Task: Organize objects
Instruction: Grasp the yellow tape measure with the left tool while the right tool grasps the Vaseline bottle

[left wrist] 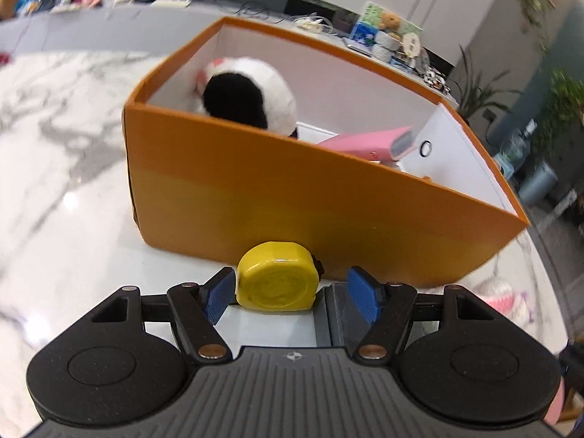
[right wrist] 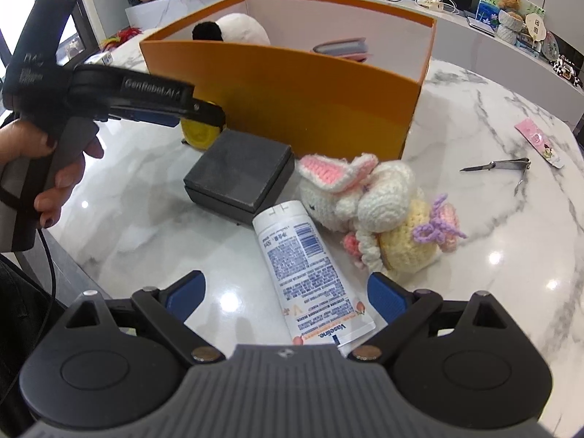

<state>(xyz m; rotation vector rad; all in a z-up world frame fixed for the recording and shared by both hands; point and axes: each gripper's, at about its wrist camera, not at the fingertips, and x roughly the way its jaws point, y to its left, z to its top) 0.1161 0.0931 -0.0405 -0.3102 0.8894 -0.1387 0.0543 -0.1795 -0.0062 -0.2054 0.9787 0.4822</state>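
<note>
the left hand-held gripper (left wrist: pixel 292 297) hangs low over the marble surface (left wrist: pixel 73 189), its blue pads apart. the yellow tape measure (left wrist: pixel 276 277) lies between them: the left pad (left wrist: pixel 218 297) seems to touch its side, the right pad is clear of it, so it is not clamped. the tape measure sits just at the foot of the orange box (left wrist: pixel 292 200), at 12 o'clock from the gripper. inside the box there are a black and white plush toy (left wrist: pixel 252 95) and a pink book (left wrist: pixel 368 142).

the right hand-held gripper (right wrist: pixel 286 297) has its pads wide apart over the white lotion tube (right wrist: pixel 310 273), which lies flat between them, untouched. at 1 o'clock from it lies a crochet rabbit (right wrist: pixel 368 200), touching the tube's cap end; at 11 o'clock a dark grey case (right wrist: pixel 241 175). nail clippers (right wrist: pixel 503 166) lie well apart at 2 o'clock. a hand (right wrist: pixel 54 168) holds the left gripper's handle at 10 o'clock.
</note>
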